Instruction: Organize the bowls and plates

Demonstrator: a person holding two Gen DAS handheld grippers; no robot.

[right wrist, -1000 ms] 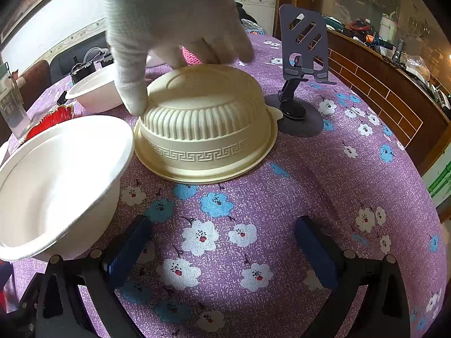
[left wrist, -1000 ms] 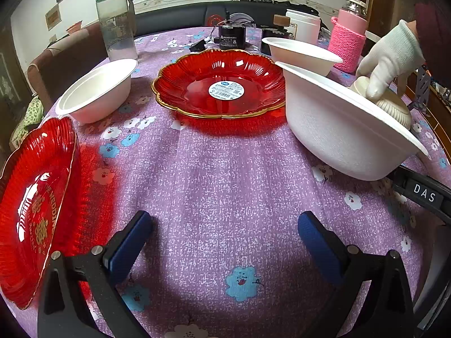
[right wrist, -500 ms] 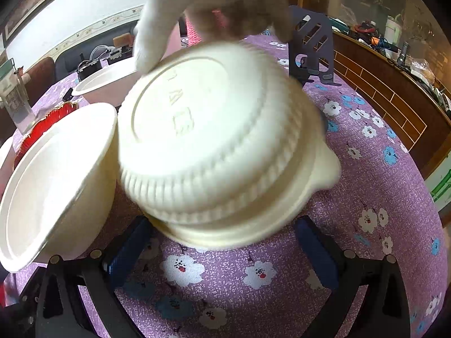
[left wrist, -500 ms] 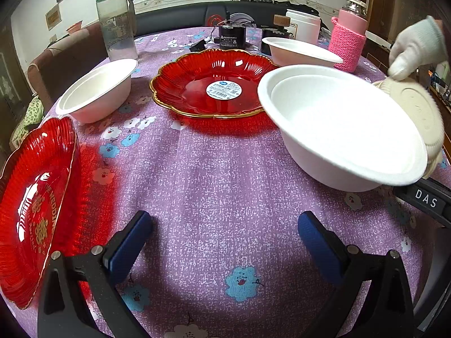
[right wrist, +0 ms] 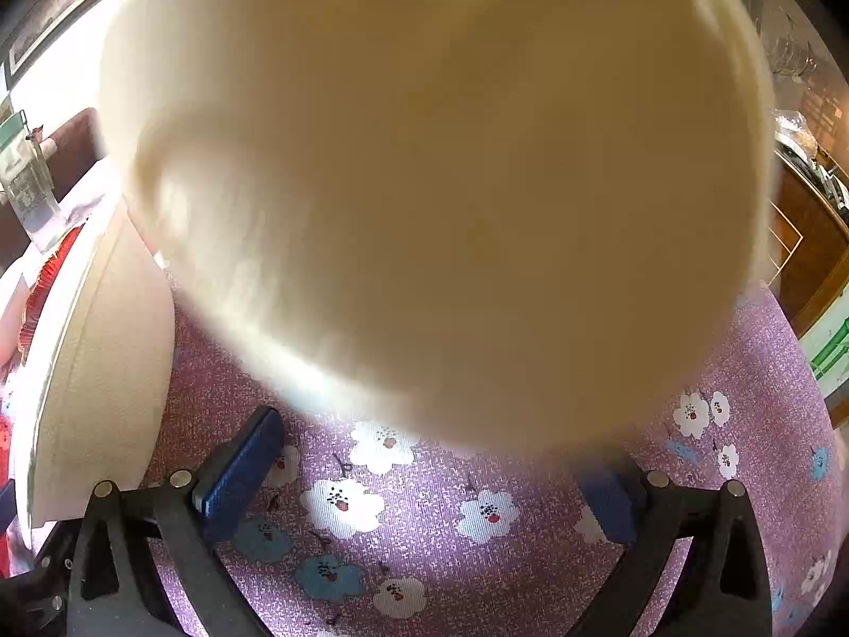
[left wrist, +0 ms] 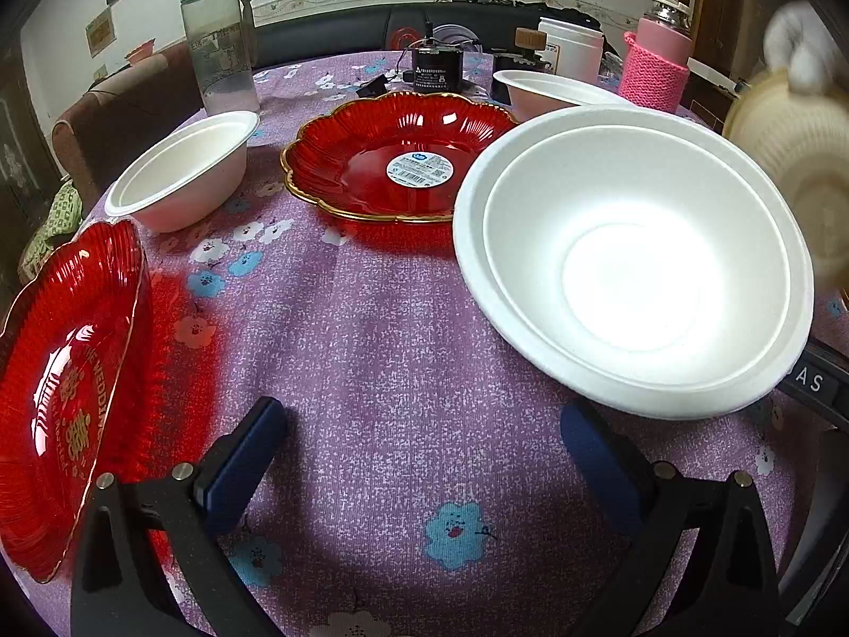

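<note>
A large white bowl point(left wrist: 631, 260) is tilted at the right of the purple flowered table; its outer wall also shows in the right wrist view point(right wrist: 101, 350). A gloved hand point(left wrist: 801, 48) holds a cream ribbed bowl point(left wrist: 796, 170) in the air at the far right; blurred, it fills most of the right wrist view point(right wrist: 435, 186). A red gold-rimmed plate point(left wrist: 392, 154) lies mid-table and another red plate point(left wrist: 63, 382) at the left edge. Two smaller white bowls point(left wrist: 185, 170) point(left wrist: 552, 90) stand farther back. My left gripper point(left wrist: 422, 456) is open and empty above the cloth. My right gripper point(right wrist: 424, 472) is open and empty below the cream bowl.
A clear bottle with a green lid point(left wrist: 217, 37), a black device point(left wrist: 438, 71), a white jar point(left wrist: 570, 53) and a pink knit-sleeved bottle point(left wrist: 658, 63) stand along the back. A chair point(left wrist: 122, 106) is at the back left.
The gloved hand lifted the cream bowl off the table and swung it up close to the right camera. The large white bowl tipped more toward the left camera. Both grippers stayed put.
</note>
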